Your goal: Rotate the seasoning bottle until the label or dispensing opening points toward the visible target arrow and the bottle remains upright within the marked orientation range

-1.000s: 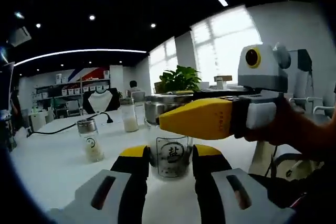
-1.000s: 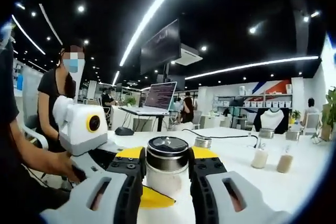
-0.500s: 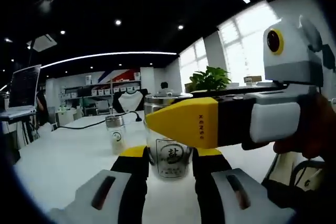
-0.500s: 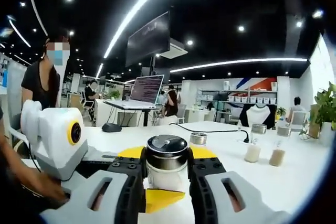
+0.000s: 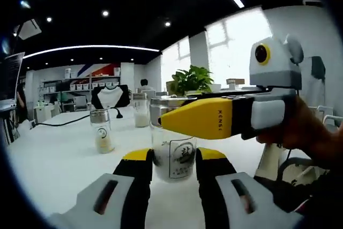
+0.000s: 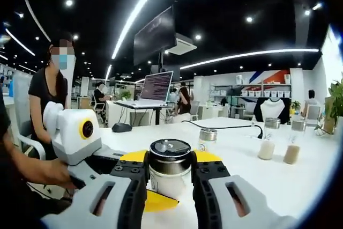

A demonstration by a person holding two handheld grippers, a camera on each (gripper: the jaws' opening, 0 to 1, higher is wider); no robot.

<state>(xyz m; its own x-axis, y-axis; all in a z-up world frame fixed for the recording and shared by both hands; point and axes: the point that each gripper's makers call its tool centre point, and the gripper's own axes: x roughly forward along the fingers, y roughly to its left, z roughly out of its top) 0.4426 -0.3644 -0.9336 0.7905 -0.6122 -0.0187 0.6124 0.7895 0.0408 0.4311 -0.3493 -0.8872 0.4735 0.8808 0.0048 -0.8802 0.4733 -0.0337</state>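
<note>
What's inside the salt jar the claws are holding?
The salt jar holds white grains low down; its label and the left claw cover part, so the exact fill level is unclear.

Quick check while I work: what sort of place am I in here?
Probably an open-plan office or showroom: a long white table, a laptop on a stand, a hanging monitor, wall shelves of boxes, and people at desks behind.

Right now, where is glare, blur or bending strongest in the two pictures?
Left gripper view: the window is blown out white, and the bottle label reads slightly soft. Right gripper view: the ceiling light strip glares and curves with the fisheye; the bottle lid is sharp, the far shelves hazy.
</note>
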